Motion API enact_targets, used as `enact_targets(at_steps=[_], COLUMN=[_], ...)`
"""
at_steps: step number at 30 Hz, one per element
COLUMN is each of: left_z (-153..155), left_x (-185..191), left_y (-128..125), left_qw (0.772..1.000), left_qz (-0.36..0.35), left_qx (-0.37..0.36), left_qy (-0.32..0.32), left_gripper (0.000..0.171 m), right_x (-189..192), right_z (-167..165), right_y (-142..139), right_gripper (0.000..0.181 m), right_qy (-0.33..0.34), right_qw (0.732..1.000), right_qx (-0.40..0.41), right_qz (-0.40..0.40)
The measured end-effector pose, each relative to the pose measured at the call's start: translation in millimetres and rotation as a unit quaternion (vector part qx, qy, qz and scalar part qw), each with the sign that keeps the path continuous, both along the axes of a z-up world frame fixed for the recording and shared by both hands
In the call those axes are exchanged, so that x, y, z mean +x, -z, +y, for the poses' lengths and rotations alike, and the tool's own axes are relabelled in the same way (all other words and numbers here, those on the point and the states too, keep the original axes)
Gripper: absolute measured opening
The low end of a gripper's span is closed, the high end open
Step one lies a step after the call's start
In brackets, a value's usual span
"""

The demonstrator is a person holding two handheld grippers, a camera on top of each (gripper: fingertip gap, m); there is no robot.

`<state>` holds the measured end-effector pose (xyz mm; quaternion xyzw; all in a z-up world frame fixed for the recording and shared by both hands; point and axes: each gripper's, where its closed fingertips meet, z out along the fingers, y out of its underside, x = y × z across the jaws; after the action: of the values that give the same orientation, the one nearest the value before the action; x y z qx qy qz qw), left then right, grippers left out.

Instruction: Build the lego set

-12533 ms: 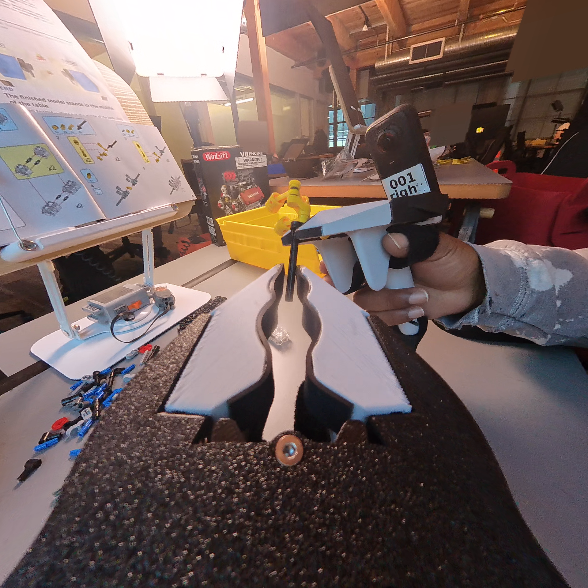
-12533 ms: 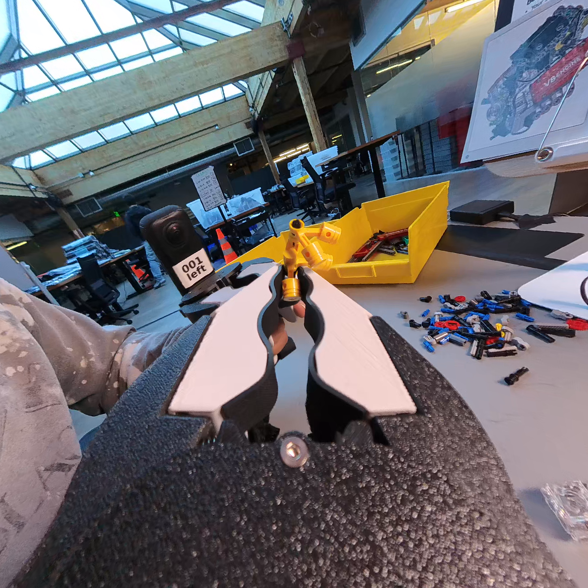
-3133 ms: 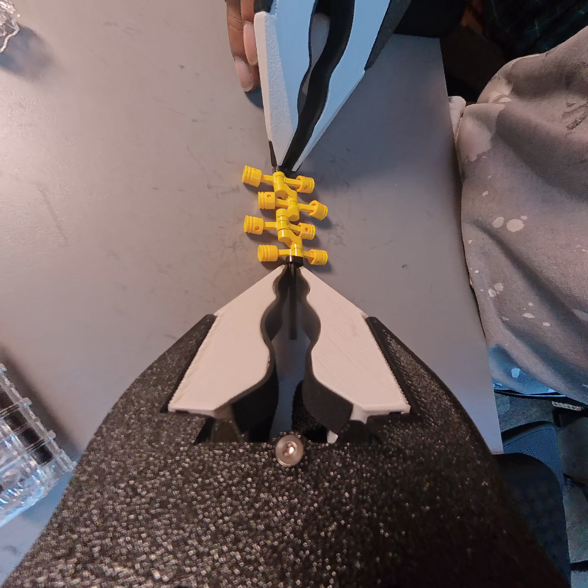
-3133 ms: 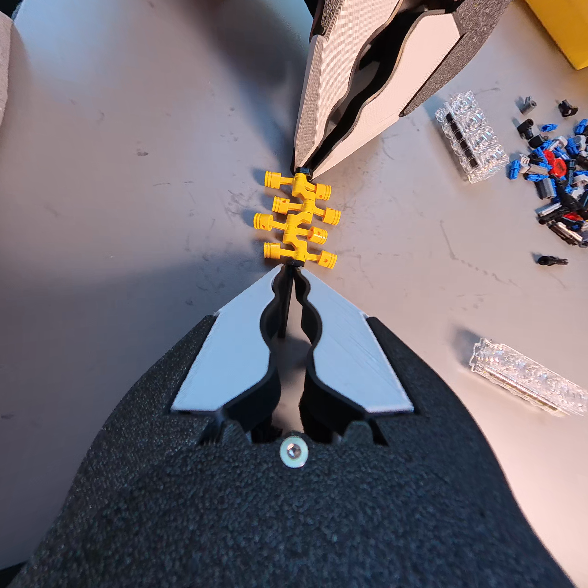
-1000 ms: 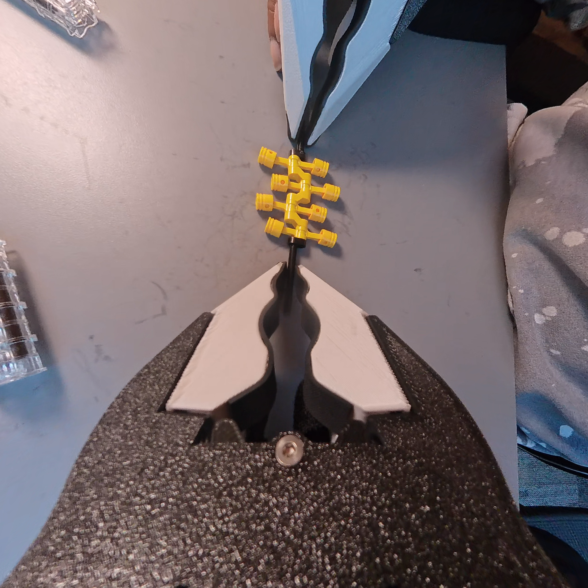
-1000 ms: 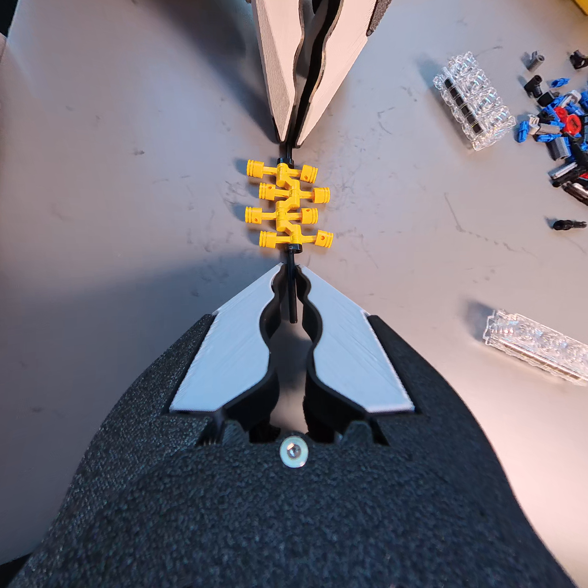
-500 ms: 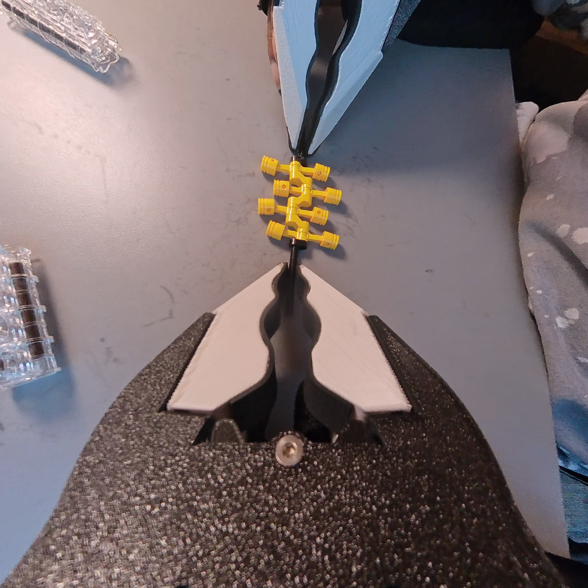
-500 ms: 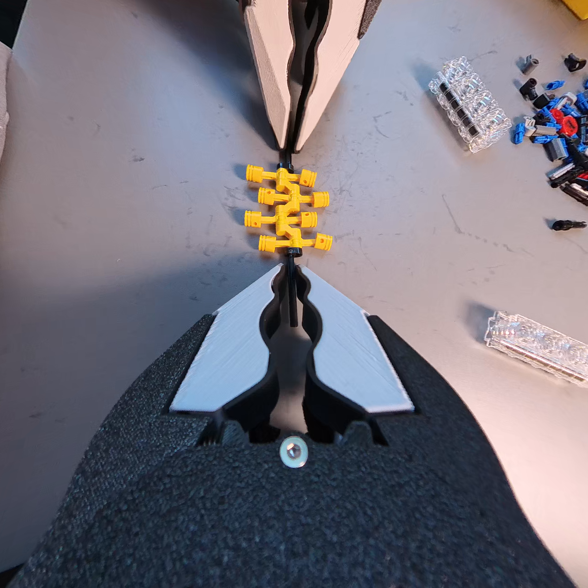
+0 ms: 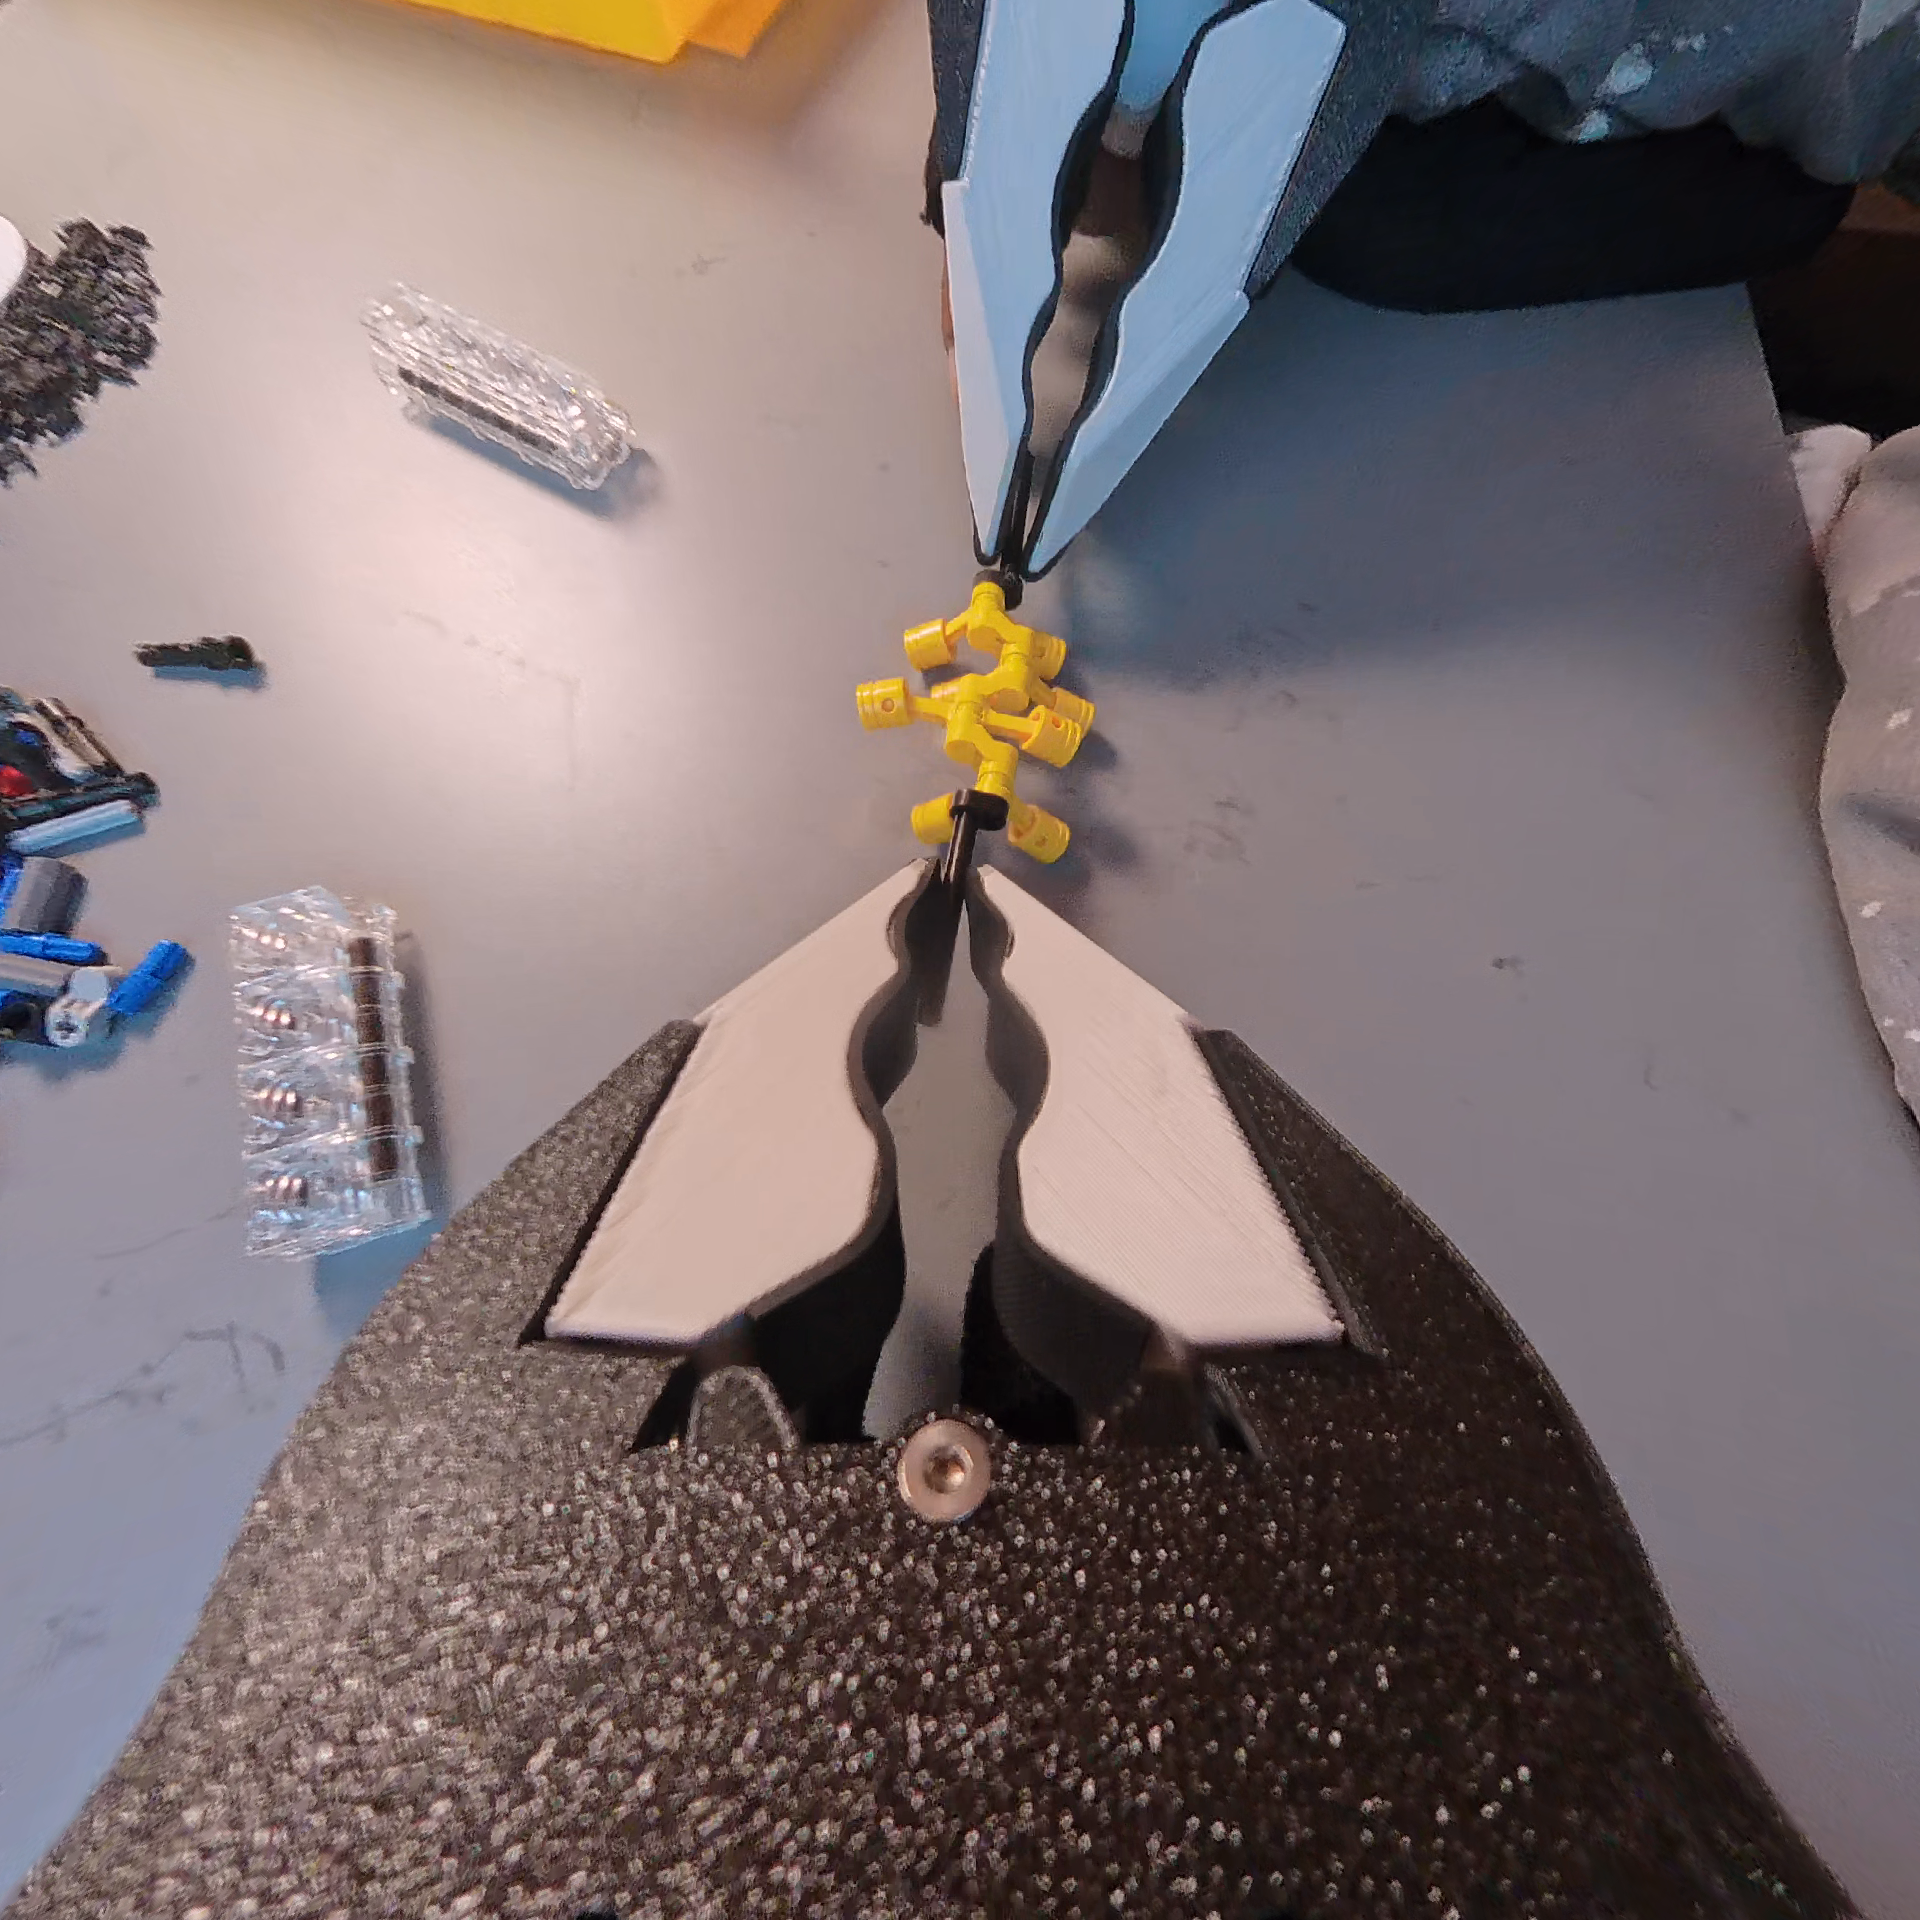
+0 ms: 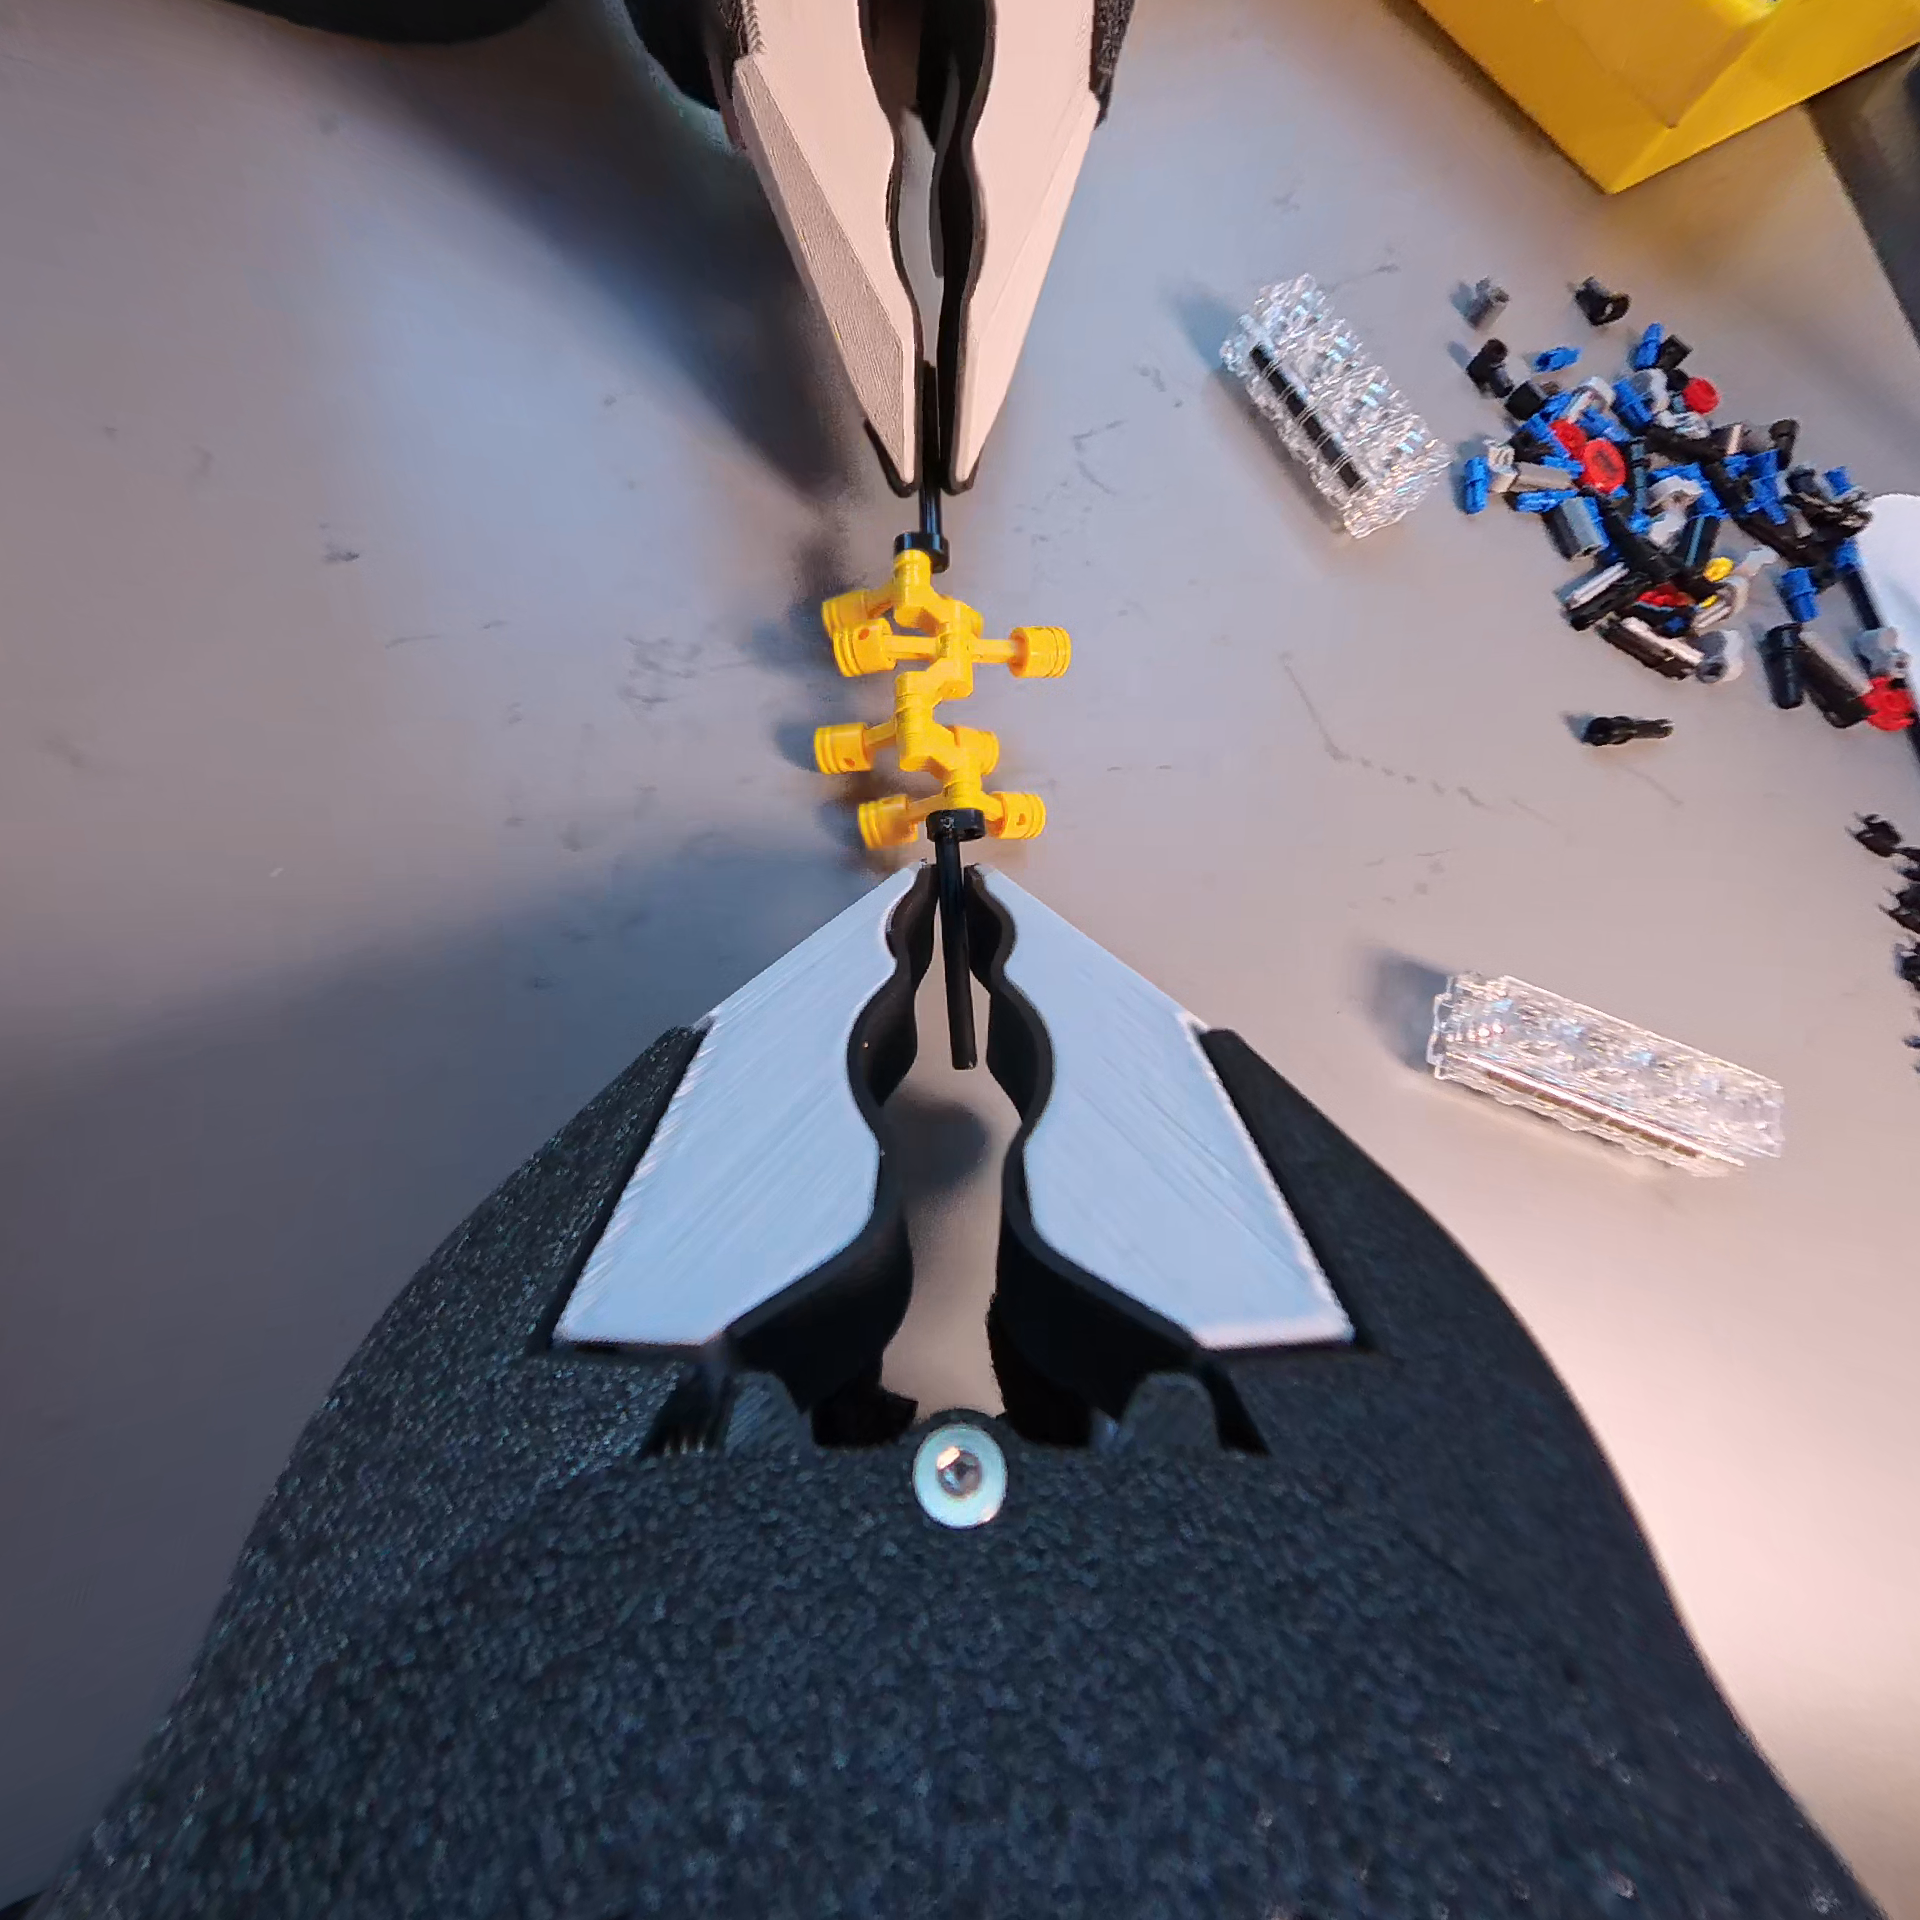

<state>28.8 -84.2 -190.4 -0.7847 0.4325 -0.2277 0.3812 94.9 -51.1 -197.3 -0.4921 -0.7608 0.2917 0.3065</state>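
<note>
A yellow crankshaft with several pistons (image 9: 992, 717) on a black axle hangs above the grey table (image 9: 520, 644), held at both ends. My left gripper (image 9: 948, 873) is shut on one end of the black axle (image 9: 961, 836). My right gripper (image 10: 943, 873) is shut on the other end (image 10: 951, 935). The crankshaft also shows in the right wrist view (image 10: 935, 707). The pistons now point in different directions. Each view shows the other gripper across the crankshaft: the right one (image 9: 1013, 566) and the left one (image 10: 930, 483).
Two clear block assemblies (image 9: 322, 1070) (image 9: 499, 384) lie on the table; they also show in the right wrist view (image 10: 1605, 1070) (image 10: 1335, 405). A pile of small blue, black, red and grey parts (image 10: 1683, 520) and a yellow bin (image 10: 1683, 73) lie beyond. A paint-spotted sleeve (image 9: 1870, 727) is at the right. Spacing between my two grippers at the tips: around 8 cm.
The crankshaft has turned on its axle, so the pistons no longer lie flat in a row but stick out at different angles. Both grippers have lifted and drawn slightly back, still shut on the axle ends.
</note>
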Motion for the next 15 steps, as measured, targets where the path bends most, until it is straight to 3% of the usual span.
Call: enact_targets(at_steps=[7,15], left_z=[15.0,21.2], left_x=[-5.2,-6.2], left_y=[-26.1,-37.2], left_qw=[0.997,0.992], left_qz=[-0.053,-0.084], left_qx=[0.051,0.073], left_qy=[-0.032,-0.055], left_gripper=[0.004,0.004], right_x=[-6.5,-7.5], right_z=[13.8,20.8], right_y=[-20.0,-37.2], right_gripper=[0.005,0.005], right_qy=[0.027,0.041], right_qw=[0.997,0.99], right_qx=[0.025,0.066], right_qz=[0.065,0.114])
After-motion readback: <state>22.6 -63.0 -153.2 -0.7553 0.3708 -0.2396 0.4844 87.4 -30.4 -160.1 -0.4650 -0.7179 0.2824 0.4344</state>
